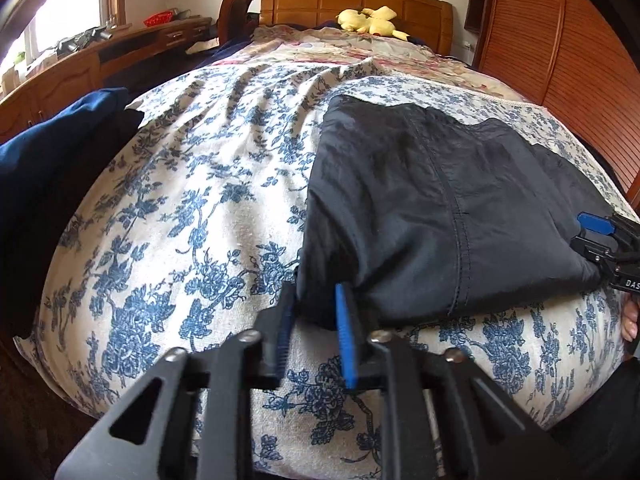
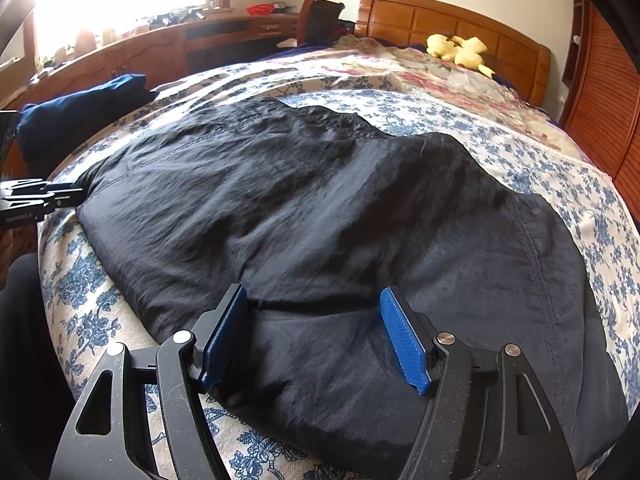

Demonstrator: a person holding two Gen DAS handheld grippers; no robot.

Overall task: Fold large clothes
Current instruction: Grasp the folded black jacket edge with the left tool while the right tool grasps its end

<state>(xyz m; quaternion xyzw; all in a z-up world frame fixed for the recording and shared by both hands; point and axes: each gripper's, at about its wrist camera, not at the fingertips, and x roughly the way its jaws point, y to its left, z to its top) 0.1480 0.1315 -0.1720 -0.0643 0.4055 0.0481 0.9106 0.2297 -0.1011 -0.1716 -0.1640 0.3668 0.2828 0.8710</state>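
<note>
A large black garment (image 1: 432,208) lies spread on the blue-flowered bedspread (image 1: 192,208). It also shows in the right wrist view (image 2: 320,216), where it fills the middle. My left gripper (image 1: 314,300) is at the garment's near left corner, its jaws partly apart with a fold of black cloth between them. My right gripper (image 2: 316,300) is open, its blue pads (image 2: 404,340) wide apart over the garment's near edge. The right gripper also shows at the right edge of the left wrist view (image 1: 600,236). The left gripper shows at the left edge of the right wrist view (image 2: 40,196).
A dark blue folded cloth (image 1: 52,136) lies at the bed's left side. A yellow plush toy (image 1: 368,20) sits by the wooden headboard (image 1: 352,0). A wooden desk (image 2: 168,48) runs under the window; a slatted wardrobe (image 1: 560,40) stands on the right.
</note>
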